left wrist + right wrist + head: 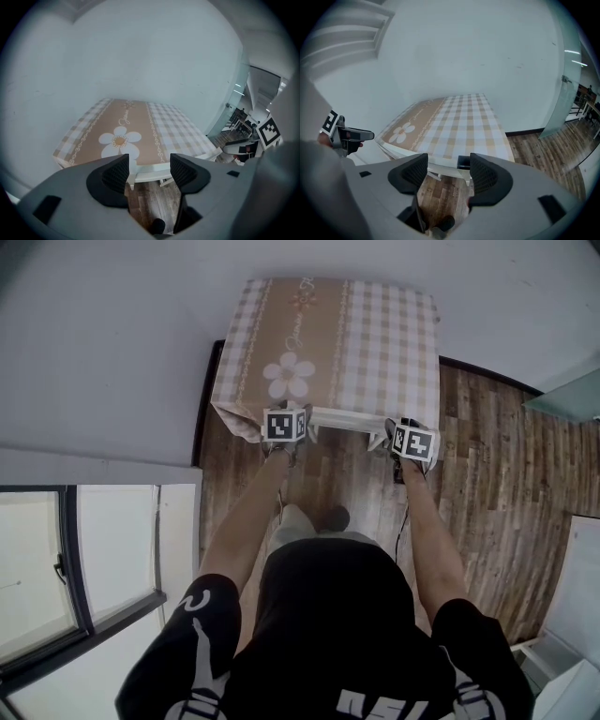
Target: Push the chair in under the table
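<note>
A table [328,334] under a beige checked cloth with a white flower stands against the wall. The white chair's back rail [347,418] shows just at the table's near edge, with the rest of the chair hidden beneath the cloth. My left gripper [289,420] hovers at the rail's left end and my right gripper [411,439] at its right end. In the left gripper view the jaws [149,171] stand open and hold nothing; the rail [152,177] lies beyond the gap. The right gripper [447,169] is likewise open, with the rail [442,170] past its tips.
Wood plank floor [487,484] runs to the right of the table. A pale wall lies behind it. A window [56,559] is at the left. The person's dark shoe [336,517] rests on the floor behind the chair. A glass partition [562,103] stands far right.
</note>
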### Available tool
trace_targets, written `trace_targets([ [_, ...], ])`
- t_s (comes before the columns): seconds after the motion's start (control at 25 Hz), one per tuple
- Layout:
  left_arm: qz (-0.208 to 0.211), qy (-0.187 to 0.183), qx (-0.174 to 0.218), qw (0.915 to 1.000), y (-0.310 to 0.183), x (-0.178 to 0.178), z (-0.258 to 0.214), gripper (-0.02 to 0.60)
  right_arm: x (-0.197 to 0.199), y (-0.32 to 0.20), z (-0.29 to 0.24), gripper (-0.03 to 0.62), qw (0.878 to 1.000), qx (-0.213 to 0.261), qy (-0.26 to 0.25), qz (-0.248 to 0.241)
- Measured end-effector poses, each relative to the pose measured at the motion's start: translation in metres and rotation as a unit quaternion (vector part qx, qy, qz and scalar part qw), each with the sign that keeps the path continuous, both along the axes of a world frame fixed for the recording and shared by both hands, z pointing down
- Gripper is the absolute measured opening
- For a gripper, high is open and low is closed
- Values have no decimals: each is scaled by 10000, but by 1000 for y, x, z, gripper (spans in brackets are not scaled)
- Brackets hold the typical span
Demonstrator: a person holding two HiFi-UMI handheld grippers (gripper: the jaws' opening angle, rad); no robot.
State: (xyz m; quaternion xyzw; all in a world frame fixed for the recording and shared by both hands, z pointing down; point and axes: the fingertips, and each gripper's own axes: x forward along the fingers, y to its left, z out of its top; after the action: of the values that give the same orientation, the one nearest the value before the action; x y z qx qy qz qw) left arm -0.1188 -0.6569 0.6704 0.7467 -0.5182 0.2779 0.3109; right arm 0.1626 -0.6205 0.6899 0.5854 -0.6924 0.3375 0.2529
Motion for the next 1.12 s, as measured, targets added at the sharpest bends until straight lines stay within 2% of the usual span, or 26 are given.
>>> trace_targets([
  [0.16,79,151,420,9990,2,9,-30,259,-3,3,-28,273,9993,339,-99,132],
  [0.36,124,358,898,9952,15,18,-62,196,-4,8,-65,240,9961,804,-179,321],
  [0.44,272,296,1119,9929,21,23,-74,174,-8,10,-82,226,9939,1031,-255,313],
  [0.6,619,-62,1658,9842,28,27,-103,135,-22,13,-122,191,9845,1694,-452,29],
  [0.76,527,48,2103,9762,32,21,-140,110,-34,17,-163,167,9748,2202,-332,-163],
  [1.0,448,375,2371,9697,44,14,-175,91,-47,29,-196,127,9657,2568,42,-385],
  [1.12,524,356,2480,9667,52,14,-185,89,-46,36,-200,100,9643,2618,102,-389],
])
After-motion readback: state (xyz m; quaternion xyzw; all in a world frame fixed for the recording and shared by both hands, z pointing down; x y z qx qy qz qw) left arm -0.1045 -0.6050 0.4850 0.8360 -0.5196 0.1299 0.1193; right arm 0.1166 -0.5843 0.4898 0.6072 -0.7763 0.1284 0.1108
